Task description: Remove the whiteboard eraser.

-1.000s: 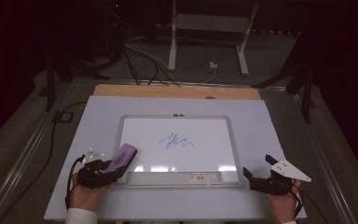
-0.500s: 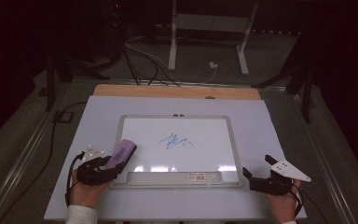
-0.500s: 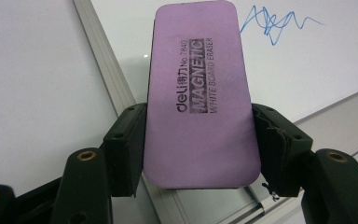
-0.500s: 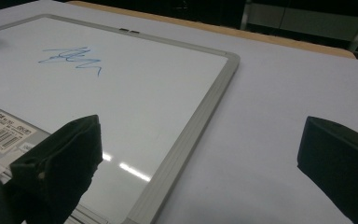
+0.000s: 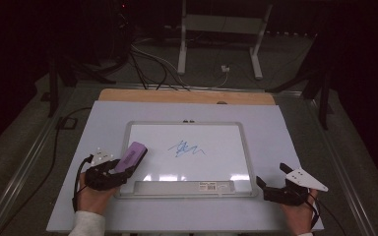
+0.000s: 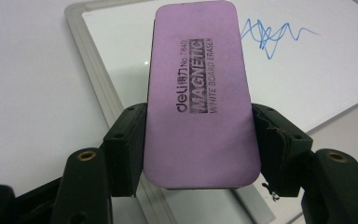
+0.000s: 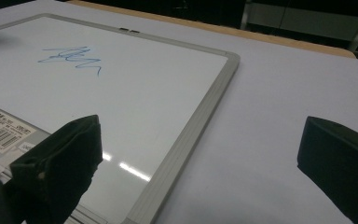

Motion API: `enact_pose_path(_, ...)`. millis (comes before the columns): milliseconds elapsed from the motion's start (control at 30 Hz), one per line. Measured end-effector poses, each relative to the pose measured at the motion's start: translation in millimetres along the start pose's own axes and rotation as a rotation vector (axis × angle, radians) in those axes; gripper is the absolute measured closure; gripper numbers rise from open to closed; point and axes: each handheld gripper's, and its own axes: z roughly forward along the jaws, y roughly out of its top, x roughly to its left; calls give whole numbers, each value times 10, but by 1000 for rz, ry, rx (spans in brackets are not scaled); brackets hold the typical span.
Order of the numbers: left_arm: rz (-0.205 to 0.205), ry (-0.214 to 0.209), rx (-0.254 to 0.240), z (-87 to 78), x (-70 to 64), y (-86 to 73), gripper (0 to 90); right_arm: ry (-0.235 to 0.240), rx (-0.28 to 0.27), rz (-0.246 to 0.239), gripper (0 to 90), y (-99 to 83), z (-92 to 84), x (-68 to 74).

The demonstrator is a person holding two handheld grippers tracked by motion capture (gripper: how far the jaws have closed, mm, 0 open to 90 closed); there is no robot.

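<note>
A pale table [image 5: 69,196] carries a grey-framed whiteboard [image 5: 246,152] lying flat between the two tools, its lower tray edge nearest the person; the left gripper [image 5: 120,169] sits at the board's near left corner, held by the person's left hand [image 5: 92,194], and its jaws are clamped on the long sides of a purple eraser [image 5: 131,156]; in the left gripper view the eraser [image 6: 200,91] juts forward from between the jaws, printed face up, reading "deli MAGNETIC WHITE BOARD ERASER", its far end over the white surface past the frame's left rail [image 6: 100,88]; ahead and to the right of that end lies a blue scribble [image 6: 272,35], apart from the eraser; the right gripper [image 5: 270,189] rests just off the board's near right corner, jaws spread wide and holding nothing; in the right gripper view the board's right rail [image 7: 200,126] runs between those jaws, and the scribble [image 7: 72,58] lies far ahead to the left.
</note>
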Motion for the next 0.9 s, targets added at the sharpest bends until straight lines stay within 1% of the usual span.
enact_pose_path(233, 14, -5, -17, 35, -9, 80, 412, -1, -1, 0, 0, 1, -3, -1)
enact_pose_path(400, 30, -11, -19, 78, -13, 135, 412, -1, -1, 0, 0, 2, -4, 0)
enact_pose_path(667, 41, -21, -27, 156, -22, 208, 412, -1, -5, -1, 0, 3, -4, -2)
enact_pose_path(900, 51, -25, -24, 217, -26, 249, 411, -2, -8, -4, 0, 4, -5, -4)
